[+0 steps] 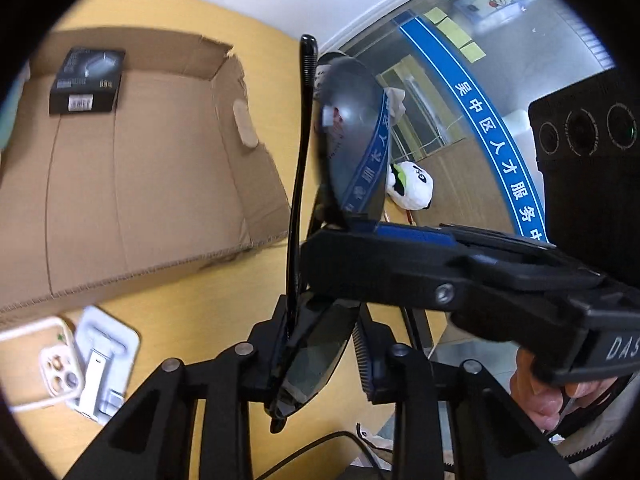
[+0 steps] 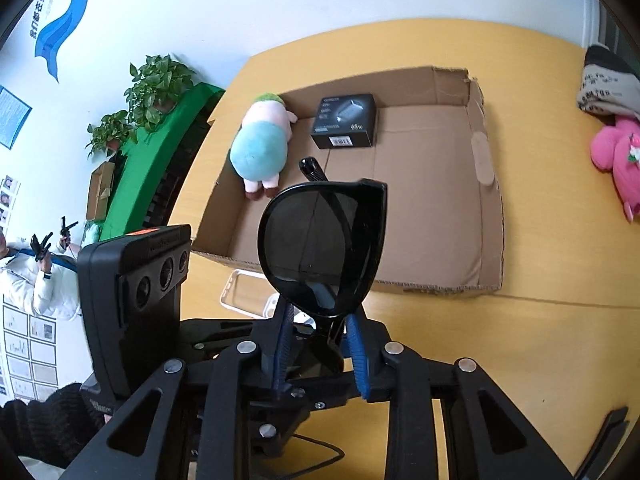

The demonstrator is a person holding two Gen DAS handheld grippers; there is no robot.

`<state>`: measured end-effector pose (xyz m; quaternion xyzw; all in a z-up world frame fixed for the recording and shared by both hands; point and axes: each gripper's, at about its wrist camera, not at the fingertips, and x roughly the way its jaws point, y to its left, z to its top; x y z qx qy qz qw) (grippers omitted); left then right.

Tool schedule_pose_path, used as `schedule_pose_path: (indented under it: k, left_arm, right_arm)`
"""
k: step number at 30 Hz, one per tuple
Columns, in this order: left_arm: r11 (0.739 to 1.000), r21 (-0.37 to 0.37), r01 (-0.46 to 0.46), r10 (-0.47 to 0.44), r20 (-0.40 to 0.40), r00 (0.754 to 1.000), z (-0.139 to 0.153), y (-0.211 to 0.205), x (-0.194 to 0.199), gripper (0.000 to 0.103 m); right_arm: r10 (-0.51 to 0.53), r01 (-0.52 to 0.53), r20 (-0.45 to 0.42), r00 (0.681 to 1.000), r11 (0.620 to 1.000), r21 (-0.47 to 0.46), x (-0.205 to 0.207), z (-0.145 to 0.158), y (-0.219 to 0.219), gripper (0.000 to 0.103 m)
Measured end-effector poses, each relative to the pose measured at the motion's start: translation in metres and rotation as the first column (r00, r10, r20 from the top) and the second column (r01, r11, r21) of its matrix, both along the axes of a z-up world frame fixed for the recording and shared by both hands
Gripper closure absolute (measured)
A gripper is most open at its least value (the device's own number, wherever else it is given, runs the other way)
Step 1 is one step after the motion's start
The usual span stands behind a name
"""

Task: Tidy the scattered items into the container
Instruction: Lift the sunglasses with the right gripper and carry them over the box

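Note:
Black sunglasses [image 2: 324,240] are held in the air over the yellow table, in front of the open cardboard box [image 2: 432,208]. My right gripper [image 2: 320,332] is shut on the sunglasses near the bridge. My left gripper [image 1: 320,344] grips one lens [image 1: 316,356], with the temple arm [image 1: 302,160] sticking up. The right gripper's body [image 1: 460,276] crosses the left wrist view. The box [image 1: 140,184] holds a small black product box [image 2: 345,121] and a plush doll [image 2: 262,148].
A phone case [image 1: 36,360] and a white stand [image 1: 102,364] lie on the table before the box. A pink plush [image 2: 618,160] and a grey pouch [image 2: 608,84] sit at the right. A panda plush [image 1: 410,184] lies on the floor beyond the table.

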<state>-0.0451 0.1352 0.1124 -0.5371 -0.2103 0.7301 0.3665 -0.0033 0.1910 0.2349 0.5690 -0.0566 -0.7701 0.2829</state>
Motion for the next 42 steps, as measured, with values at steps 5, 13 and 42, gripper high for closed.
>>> schedule_pose_path:
  k: [5,13,42]
  left_arm:
    - [1.0,0.018,-0.024,0.024,-0.016,1.0,0.016,-0.008,-0.009,0.076]
    - [0.999,0.045,-0.03,0.032,-0.06,0.998,0.044,-0.015,-0.035,0.076]
    - [0.971,0.224,-0.087,0.06,0.126,0.99,-0.005,-0.01,-0.246,0.076]
  right_arm:
    - [0.004,-0.005,-0.033,0.999,1.0,-0.026,-0.007,0.017,-0.007,0.079]
    - [-0.006,0.001,-0.085,0.996,0.998,-0.063,-0.025,0.047,-0.011,0.081]
    - [0.013,-0.006,-0.098,0.995,0.998,0.069,-0.24,0.035,-0.038,0.081]
